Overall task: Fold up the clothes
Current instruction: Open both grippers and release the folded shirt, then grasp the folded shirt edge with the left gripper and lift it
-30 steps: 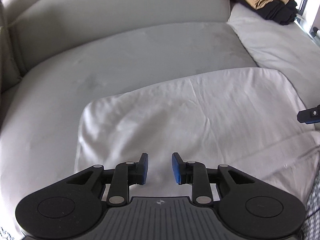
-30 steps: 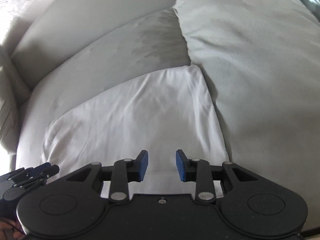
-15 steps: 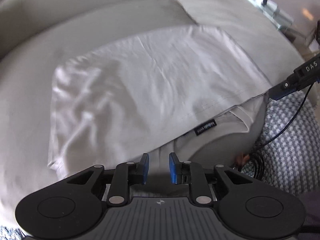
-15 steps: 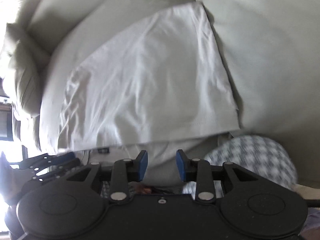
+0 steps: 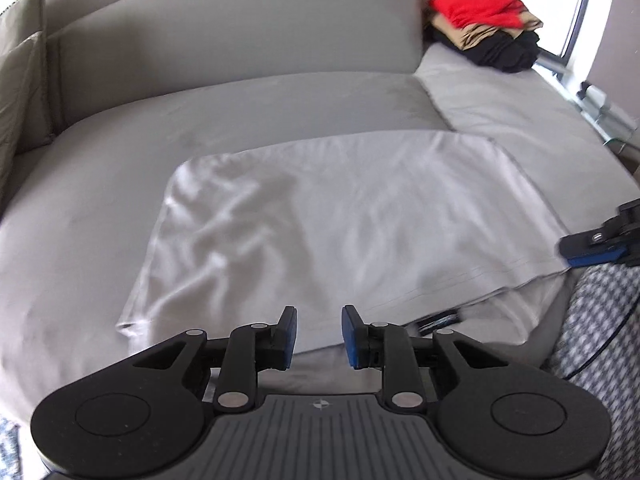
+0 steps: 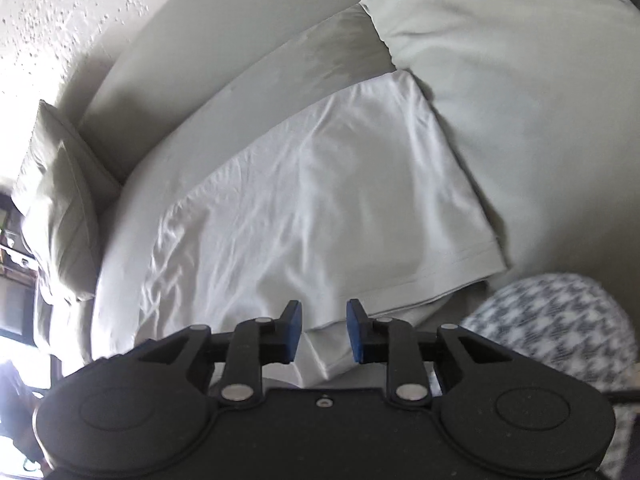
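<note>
A white garment (image 5: 340, 224) lies folded flat on the grey sofa seat (image 5: 240, 108), its near hem hanging over the front edge. It also shows in the right wrist view (image 6: 320, 216). My left gripper (image 5: 318, 336) is open and empty, just in front of the near hem. My right gripper (image 6: 323, 330) is open and empty, over the hem near the garment's right corner; one blue-padded fingertip of it shows at the right edge of the left wrist view (image 5: 592, 246).
A stack of folded clothes (image 5: 484, 28), red on top, then tan and black, sits at the sofa's far right. A cushion (image 6: 56, 216) leans at the left arm. Checkered fabric (image 6: 552, 320) lies below the sofa's front edge. A window (image 5: 560, 0) is behind.
Both grippers pulled back off the garment to the sofa's front edge, then tilted up again. The jaws stayed open and empty. The garment lies as before.
</note>
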Tool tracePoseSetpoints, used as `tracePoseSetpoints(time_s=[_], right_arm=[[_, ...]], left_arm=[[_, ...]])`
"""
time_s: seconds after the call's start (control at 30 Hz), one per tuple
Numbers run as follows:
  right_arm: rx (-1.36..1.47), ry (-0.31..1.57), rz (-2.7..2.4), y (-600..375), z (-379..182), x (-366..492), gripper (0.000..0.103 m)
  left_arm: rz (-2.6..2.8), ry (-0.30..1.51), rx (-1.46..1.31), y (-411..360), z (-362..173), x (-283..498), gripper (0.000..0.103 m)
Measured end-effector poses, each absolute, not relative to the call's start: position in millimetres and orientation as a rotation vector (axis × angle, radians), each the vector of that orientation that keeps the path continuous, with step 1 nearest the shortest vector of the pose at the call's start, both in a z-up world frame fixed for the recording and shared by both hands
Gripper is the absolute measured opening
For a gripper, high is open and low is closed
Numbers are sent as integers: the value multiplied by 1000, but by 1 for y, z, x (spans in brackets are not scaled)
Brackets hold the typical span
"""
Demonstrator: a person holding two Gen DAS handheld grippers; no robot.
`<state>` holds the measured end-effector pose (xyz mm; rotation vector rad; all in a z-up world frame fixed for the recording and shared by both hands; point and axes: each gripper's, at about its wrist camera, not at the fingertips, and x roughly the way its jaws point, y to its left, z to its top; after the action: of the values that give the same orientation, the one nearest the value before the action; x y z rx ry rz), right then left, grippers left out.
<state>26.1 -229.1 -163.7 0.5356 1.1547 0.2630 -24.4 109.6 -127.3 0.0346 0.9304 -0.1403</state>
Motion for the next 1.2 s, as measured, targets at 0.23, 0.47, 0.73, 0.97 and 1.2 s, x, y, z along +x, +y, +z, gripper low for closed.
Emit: tracePoseSetpoints(time_s=[0.23, 0.47, 0.73, 0.97, 1.2], right_arm=[[337, 1120, 246, -190, -172, 51, 24], [27, 1199, 231, -171, -190, 47, 22], [113, 1230, 219, -195, -180, 25, 25], [334, 1113, 338, -183, -148, 31, 45], [452, 1120, 430, -141, -159, 63, 47]], left_arm=[[-96, 930, 162, 84, -146, 5, 25], [-52, 1011, 316, 96, -162, -1, 25], [-55, 976, 200, 124, -144, -26, 26], [54, 807, 40, 170, -105, -23, 26], [125, 772, -179, 240, -92, 34, 36]])
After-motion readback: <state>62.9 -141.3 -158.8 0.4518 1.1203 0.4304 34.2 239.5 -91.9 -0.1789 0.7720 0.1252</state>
